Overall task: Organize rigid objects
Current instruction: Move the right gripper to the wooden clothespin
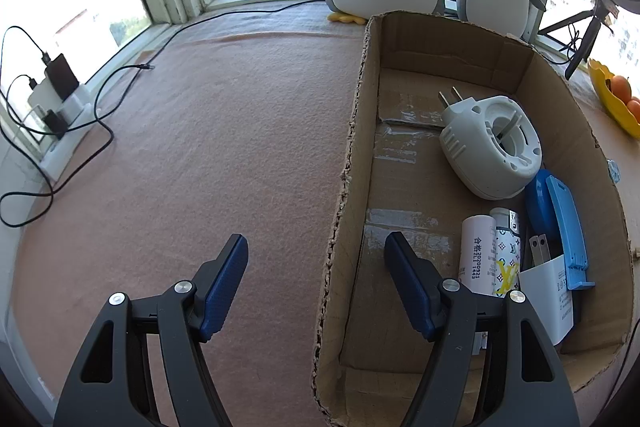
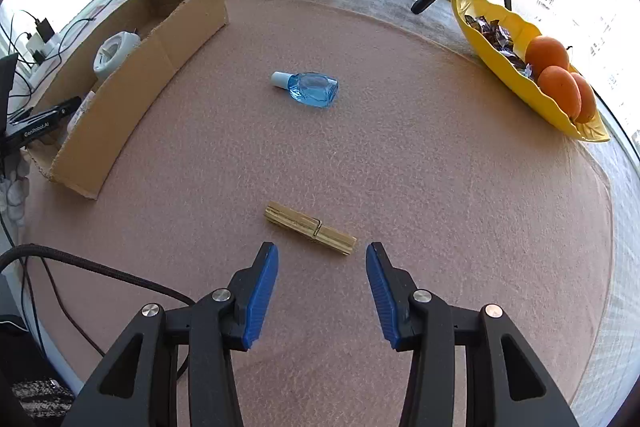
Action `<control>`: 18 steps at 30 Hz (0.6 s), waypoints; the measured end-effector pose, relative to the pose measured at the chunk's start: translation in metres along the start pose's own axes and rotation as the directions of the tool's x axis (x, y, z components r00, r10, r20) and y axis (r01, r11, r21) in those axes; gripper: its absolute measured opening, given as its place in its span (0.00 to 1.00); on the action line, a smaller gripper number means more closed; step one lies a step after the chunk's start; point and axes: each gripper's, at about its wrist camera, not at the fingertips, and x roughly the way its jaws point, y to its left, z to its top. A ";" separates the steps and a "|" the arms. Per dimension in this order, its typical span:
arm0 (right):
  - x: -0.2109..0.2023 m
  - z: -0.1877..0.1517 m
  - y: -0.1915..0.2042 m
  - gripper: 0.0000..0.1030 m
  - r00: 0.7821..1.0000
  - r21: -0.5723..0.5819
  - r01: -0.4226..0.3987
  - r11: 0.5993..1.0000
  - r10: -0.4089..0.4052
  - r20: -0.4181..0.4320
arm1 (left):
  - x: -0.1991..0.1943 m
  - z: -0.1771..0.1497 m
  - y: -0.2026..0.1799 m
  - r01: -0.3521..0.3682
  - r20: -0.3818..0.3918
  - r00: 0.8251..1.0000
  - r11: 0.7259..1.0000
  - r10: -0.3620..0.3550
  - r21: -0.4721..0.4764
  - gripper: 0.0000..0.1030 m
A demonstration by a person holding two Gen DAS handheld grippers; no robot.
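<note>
The step in hand appears to be the pick-up of the clothespin, which lies flat on the pink table, slanted, just ahead of the right tool. That tool is released: its blue pads stand apart with nothing between them, and the peg's near end lies just beyond the gap. For a clean grasp, the tool would best be turned so that the pads close across the peg's narrow width, near the metal spring, and lowered until the tips almost meet the cloth. A grip along its length would probably let it swivel or slip.

The right tool is pointed steeply down at the table. The left tool is also angled downward and straddles the near wall of the box, one pad outside, one inside; it is released and nothing is grasped.

The box already holds a white plug-in device, a white tube, a blue clip and a charger. A blue bottle lies further out on the table, so it too is probably left to collect.
</note>
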 end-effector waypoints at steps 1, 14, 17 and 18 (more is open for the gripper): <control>0.003 0.000 0.002 0.41 1.000 -0.020 0.015 1.000 -0.015 -0.006 | 0.000 0.000 0.000 0.000 0.000 1.000 1.000 0.000 -0.001 0.70; 0.027 0.010 0.020 0.41 0.992 -0.185 0.109 0.977 -0.118 -0.036 | 0.001 0.000 0.002 0.006 -0.007 1.000 1.000 -0.006 -0.014 0.70; 0.028 0.014 0.016 0.41 0.992 -0.176 0.115 0.978 -0.121 -0.024 | 0.001 0.000 0.003 0.007 -0.008 1.000 1.000 -0.007 -0.017 0.70; 0.029 0.016 0.014 0.41 0.992 -0.169 0.120 0.978 -0.126 -0.023 | 0.001 0.000 0.002 0.006 -0.008 1.000 1.000 -0.007 -0.016 0.70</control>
